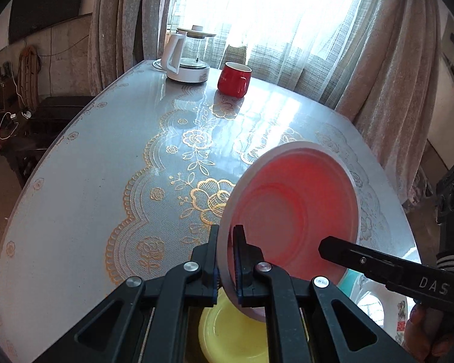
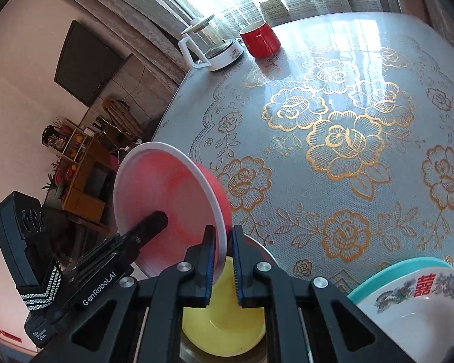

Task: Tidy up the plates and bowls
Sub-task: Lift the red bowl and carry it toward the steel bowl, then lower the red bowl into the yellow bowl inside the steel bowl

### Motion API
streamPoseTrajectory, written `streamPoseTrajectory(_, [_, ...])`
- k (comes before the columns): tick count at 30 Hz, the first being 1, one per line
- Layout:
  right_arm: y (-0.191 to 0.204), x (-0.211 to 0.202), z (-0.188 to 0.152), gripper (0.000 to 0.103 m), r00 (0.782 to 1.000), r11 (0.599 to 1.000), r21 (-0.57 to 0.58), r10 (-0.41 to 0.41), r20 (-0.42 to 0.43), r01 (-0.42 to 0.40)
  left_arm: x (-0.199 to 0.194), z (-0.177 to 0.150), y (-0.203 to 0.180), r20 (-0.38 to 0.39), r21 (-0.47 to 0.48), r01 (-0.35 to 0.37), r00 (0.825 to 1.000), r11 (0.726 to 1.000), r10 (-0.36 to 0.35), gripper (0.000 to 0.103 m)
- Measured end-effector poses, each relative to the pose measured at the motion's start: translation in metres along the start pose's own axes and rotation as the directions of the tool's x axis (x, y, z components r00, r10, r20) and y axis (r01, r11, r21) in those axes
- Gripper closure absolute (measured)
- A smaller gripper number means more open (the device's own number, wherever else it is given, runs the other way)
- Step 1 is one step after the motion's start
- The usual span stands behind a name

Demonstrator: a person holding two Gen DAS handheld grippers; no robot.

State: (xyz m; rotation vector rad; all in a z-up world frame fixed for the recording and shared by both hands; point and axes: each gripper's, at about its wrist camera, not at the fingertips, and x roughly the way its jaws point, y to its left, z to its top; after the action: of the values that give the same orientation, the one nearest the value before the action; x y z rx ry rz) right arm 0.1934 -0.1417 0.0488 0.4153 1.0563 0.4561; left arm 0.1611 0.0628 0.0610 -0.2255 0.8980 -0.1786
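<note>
Bright curtained window (image 1: 266,9) behind lace-covered table (image 1: 106,163).

- Your left gripper (image 1: 225,260) is all matte black plastic, two chunky linkage arms with triangle cutouts and round silver screws at each pivot.
- Its fingers (image 1: 238,243) have blue ribbed pads on the inner faces.
- Your right gripper (image 2: 224,260) is the same build: black arms, silver screws, blue toothed pads.
- Behind each claw the body carries white lettering, "GenRobot.AI" on the left one, "DAS" visible on the right.
- A black-and-white chevron strap wraps each handle.
</note>
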Motion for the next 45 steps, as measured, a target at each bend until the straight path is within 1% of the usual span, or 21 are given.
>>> streamPoseTrajectory(4, [-0.001,-0.008,-0.021,0.092,0.999,0.999,0.013,0.034,0.032,-0.035,-0.014,-0.019,-0.001,0.005,-0.008,0.02,1.0,1.0,-0.019,0.095])
streamPoseTrajectory(9, [-0.008,-0.021,-0.055,0.091,0.995,0.994,0.069,0.076,0.071,-0.081,-0.02,-0.041,-0.005,-0.012,0.0,0.031,0.999,1.0,-0.031,0.095])
streamPoseTrajectory(14, [-0.015,-0.018,-0.074,0.091,0.996,0.992,0.096,0.072,0.055,-0.077,-0.019,-0.052,-0.01,-0.027,0.026,0.02,0.999,0.999,-0.02,0.095])
streamPoseTrajectory(19, [-0.019,-0.015,-0.084,0.09,0.997,0.993,0.103,0.061,0.05,-0.066,-0.014,-0.062,-0.009,-0.052,0.03,0.02,0.998,0.999,-0.019,0.095])
streamPoseTrajectory(23, [-0.021,-0.011,-0.09,0.09,0.998,0.992,0.108,0.059,0.037,-0.062,-0.012,-0.069,-0.011,-0.045,0.062,-0.02,0.999,0.998,0.022,0.094])
streamPoseTrajectory(28, [-0.022,-0.004,-0.09,0.09,0.999,0.993,0.11,0.046,0.026,-0.048,-0.004,-0.073,-0.006,-0.075,0.05,-0.021,0.997,0.999,0.024,0.094])
streamPoseTrajectory(33, [-0.02,-0.003,-0.091,0.09,0.999,0.993,0.104,0.047,0.021,-0.049,-0.001,-0.075,-0.008,-0.065,0.074,-0.059,0.996,0.995,0.064,0.094])
streamPoseTrajectory(37, [-0.021,-0.002,-0.092,0.09,0.999,0.995,0.095,0.029,0.017,-0.031,0.005,-0.078,-0.007,-0.083,0.076,-0.056,0.995,0.996,0.063,0.094])
streamPoseTrajectory(43, [-0.022,0.001,-0.096,0.09,1.0,0.995,0.099,0.031,0.002,-0.031,0.008,-0.08,-0.005,-0.09,0.077,-0.066,0.993,0.995,0.073,0.093])
streamPoseTrajectory(45, [-0.022,0.0,-0.096,0.09,1.0,0.995,0.098,0.026,0.007,-0.027,0.009,-0.079,-0.005,-0.087,0.082,-0.074,0.993,0.994,0.081,0.091])
